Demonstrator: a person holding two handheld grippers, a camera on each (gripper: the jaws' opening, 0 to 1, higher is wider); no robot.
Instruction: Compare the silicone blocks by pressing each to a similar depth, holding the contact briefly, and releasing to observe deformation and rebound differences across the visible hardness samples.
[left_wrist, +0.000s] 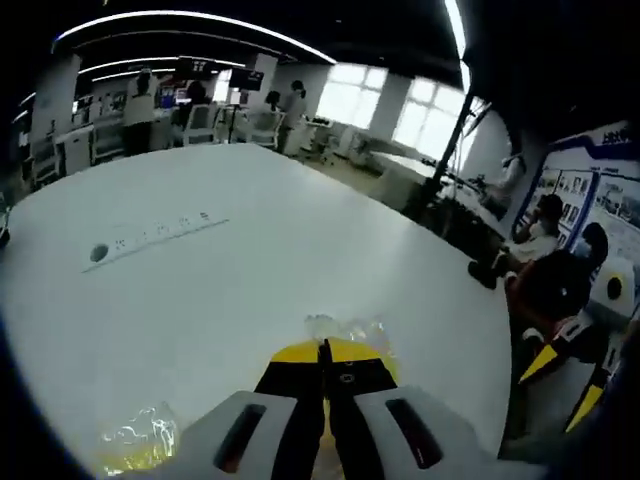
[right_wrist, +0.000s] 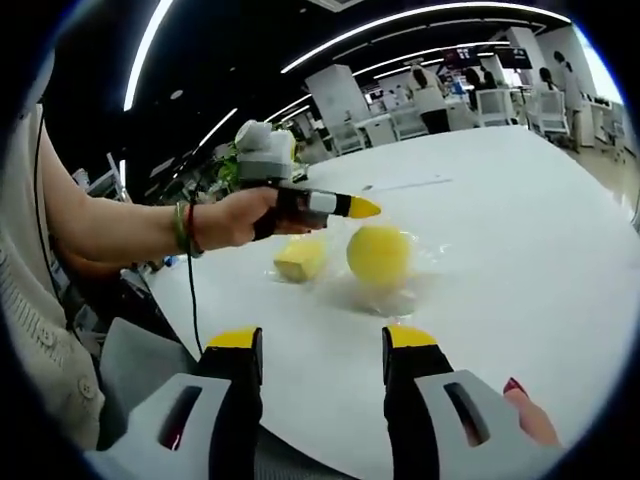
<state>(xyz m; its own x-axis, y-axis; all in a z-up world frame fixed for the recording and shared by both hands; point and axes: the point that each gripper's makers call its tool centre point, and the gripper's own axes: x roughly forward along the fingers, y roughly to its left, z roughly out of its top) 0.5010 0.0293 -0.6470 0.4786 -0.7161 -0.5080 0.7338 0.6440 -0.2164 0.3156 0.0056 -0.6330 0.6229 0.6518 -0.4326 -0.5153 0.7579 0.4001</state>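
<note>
Two yellow silicone samples lie in clear wrap on the white table (right_wrist: 520, 230): a round one (right_wrist: 378, 254) and a smaller block (right_wrist: 299, 260) to its left. A hand holds my left gripper (right_wrist: 364, 207) over them, jaws together, its yellow tip just above the round sample's top left; I cannot tell if it touches. In the left gripper view the shut left gripper (left_wrist: 325, 349) covers most of that sample, with only crumpled wrap (left_wrist: 352, 329) showing past the tip. The wrapped block (left_wrist: 136, 438) lies at lower left. My right gripper (right_wrist: 322, 340) is open, a short way back from both samples.
A long grey strip (left_wrist: 150, 238) lies on the table farther out. Seated people (left_wrist: 545, 262) are past the table's right edge, with desks and chairs (left_wrist: 205, 122) behind. The person's forearm (right_wrist: 120, 228) reaches in from the left.
</note>
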